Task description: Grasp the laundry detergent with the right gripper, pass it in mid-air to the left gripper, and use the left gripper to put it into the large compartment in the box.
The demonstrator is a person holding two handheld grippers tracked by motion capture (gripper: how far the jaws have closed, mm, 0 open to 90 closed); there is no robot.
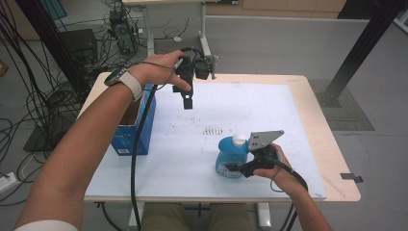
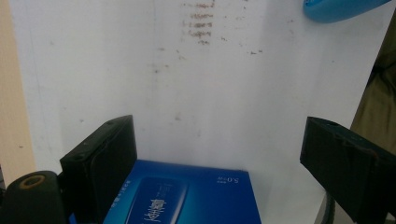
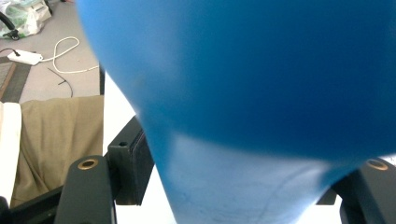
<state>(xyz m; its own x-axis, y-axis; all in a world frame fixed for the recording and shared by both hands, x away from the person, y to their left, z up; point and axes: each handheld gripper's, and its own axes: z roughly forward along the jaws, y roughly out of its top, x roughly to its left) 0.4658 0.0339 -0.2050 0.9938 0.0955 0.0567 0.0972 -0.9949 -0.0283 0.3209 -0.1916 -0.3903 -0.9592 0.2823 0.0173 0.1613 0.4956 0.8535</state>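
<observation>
Right gripper [image 1: 234, 168]: reaching in from the side at the lower body of the blue bottle [image 1: 231, 156], gripped by the right hand [image 1: 279, 171]; grey plate standing up just above it.
Right jaws: flanking the bottle, one on each side in the right gripper view; whether pressing on the plastic or just short of it, cannot tell.
Bottle [image 3: 261, 93]: standing upright between the right jaws, so close ahead as to be blurred; white cap [image 1: 239, 139] sitting on top, above the gripper's level.
Left gripper [image 1: 187, 102]: hanging raised above the table, pointing down, held by the left hand [image 1: 161, 72]; black cable [image 1: 137, 144] trailing down from it along the box's side.
Left jaws: standing wide apart, holding nothing, only white surface showing between them.
Blue box [image 2: 187, 196]: lying just below and near the left jaws in the left gripper view, printed face up; in the high view standing open-topped beside the left forearm.
Bottle from the left gripper [image 2: 336, 8]: showing far ahead, well apart from those jaws.
White table sheet [image 1: 269, 110]: spreading under both grippers, carrying a patch of brownish marks [image 2: 200, 23] ahead of the left jaws, between the two grippers.
</observation>
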